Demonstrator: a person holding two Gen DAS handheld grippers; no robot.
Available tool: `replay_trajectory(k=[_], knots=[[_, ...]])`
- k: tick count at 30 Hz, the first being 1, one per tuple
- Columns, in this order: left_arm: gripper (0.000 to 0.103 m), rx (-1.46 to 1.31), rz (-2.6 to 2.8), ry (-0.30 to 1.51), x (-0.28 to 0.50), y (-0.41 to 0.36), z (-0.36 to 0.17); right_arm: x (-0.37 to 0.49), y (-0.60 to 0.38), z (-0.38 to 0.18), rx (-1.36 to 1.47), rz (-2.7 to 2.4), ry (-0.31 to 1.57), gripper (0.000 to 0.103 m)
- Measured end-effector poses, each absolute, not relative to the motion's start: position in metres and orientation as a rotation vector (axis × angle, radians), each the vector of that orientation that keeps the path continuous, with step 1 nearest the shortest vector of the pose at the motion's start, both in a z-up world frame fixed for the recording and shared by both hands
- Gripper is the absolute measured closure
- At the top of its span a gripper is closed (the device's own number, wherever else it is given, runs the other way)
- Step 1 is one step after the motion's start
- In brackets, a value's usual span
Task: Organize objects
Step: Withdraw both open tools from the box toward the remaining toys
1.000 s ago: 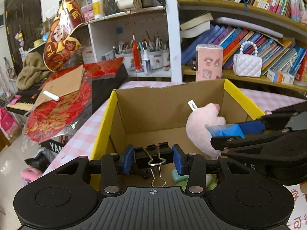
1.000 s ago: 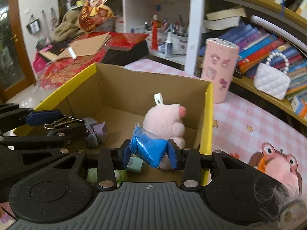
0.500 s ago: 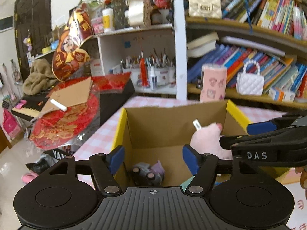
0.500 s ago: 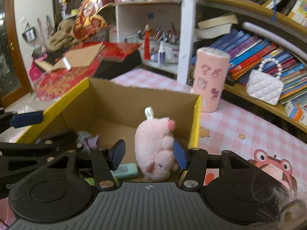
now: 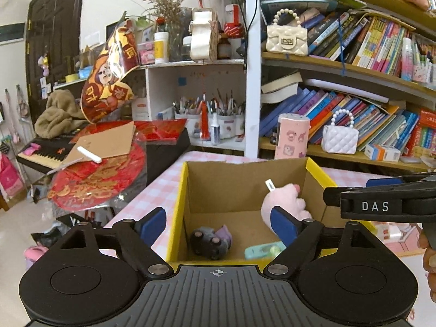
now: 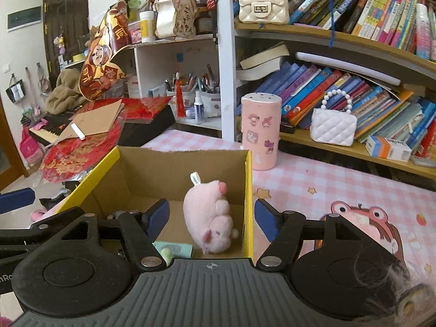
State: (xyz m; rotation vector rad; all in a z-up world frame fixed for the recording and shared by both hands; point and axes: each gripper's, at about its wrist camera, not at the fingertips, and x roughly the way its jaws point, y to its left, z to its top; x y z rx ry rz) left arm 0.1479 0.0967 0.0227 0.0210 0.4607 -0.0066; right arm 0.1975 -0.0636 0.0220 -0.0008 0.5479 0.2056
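Note:
A cardboard box with yellow rims (image 5: 246, 185) (image 6: 174, 169) stands on the pink checked table. Inside lie a pink plush pig (image 5: 283, 203) (image 6: 211, 218), a grey-purple toy (image 5: 211, 241) and a mint green flat item (image 5: 263, 249) (image 6: 173, 249). My left gripper (image 5: 218, 224) is open and empty above the box's near edge. My right gripper (image 6: 211, 216) is open and empty, held above the box's right side; it shows at the right of the left wrist view (image 5: 381, 204).
A pink cylinder with stickers (image 6: 260, 130) stands behind the box. Bookshelves with books and small white handbags (image 6: 333, 125) line the back. A red decoration and cardboard pile (image 5: 95, 163) lies to the left. A pink frog print (image 6: 362, 218) marks the tablecloth at right.
My left gripper let go of the binder clip and my right gripper let go of the blue packet. Both opened and drew up and back from the box.

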Motion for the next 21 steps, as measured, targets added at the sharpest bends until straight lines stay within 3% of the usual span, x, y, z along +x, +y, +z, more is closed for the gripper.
replay_trajectory(k=[6, 21], knots=[[0.011, 0.025, -0.011, 0.475, 0.118, 0.108, 0.019, 0.162, -0.055, 0.019, -0.003, 0.184, 0.559, 0.035], [0.01, 0.034, -0.003, 0.561, 0.048, 0.125, 0.0, 0.073, -0.036, -0.007, -0.006, 0.134, 0.639, 0.031]])
